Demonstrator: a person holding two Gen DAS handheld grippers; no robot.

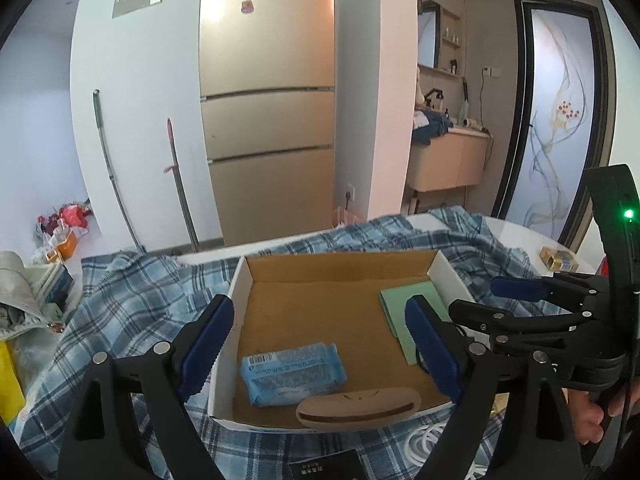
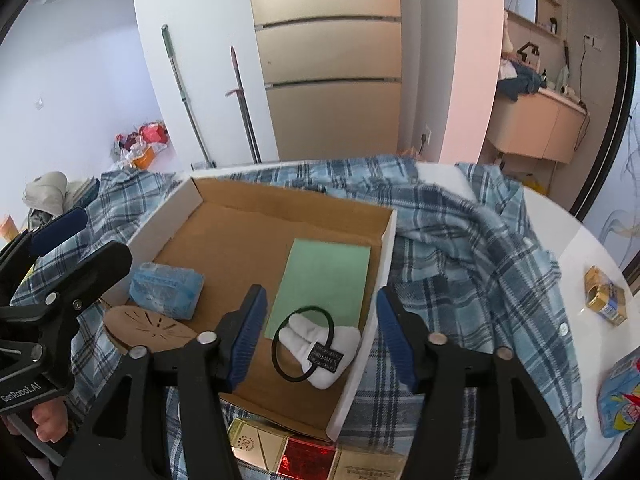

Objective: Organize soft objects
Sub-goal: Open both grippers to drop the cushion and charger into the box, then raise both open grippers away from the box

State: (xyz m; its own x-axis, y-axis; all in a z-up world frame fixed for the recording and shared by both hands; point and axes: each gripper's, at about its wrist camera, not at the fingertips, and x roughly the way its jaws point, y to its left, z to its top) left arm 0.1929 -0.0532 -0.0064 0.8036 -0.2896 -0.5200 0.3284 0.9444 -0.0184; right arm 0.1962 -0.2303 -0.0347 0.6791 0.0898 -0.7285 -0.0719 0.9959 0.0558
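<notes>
A room with white walls holds a tall beige fridge [image 1: 268,92], two mop handles leaning beside it, and a washbasin counter [image 1: 448,156] off to the right. In front stands a white table [image 2: 576,240], draped with a rumpled blue plaid shirt [image 2: 460,248]. On the shirt sits an open cardboard box [image 2: 256,236] with white outer walls. Inside it lie a green cloth [image 2: 324,280] at the right, a blue tissue pack [image 1: 292,372] at the left, and a white pouch [image 2: 324,348] ringed by a black hair tie [image 2: 280,364] at the near right corner. A tan oval piece [image 1: 356,408] rests across the box's near edge. The left gripper [image 1: 316,352] hangs wide open over the box, empty. The right gripper [image 2: 318,336] stands partly open around the pouch, its pads not touching it.
</notes>
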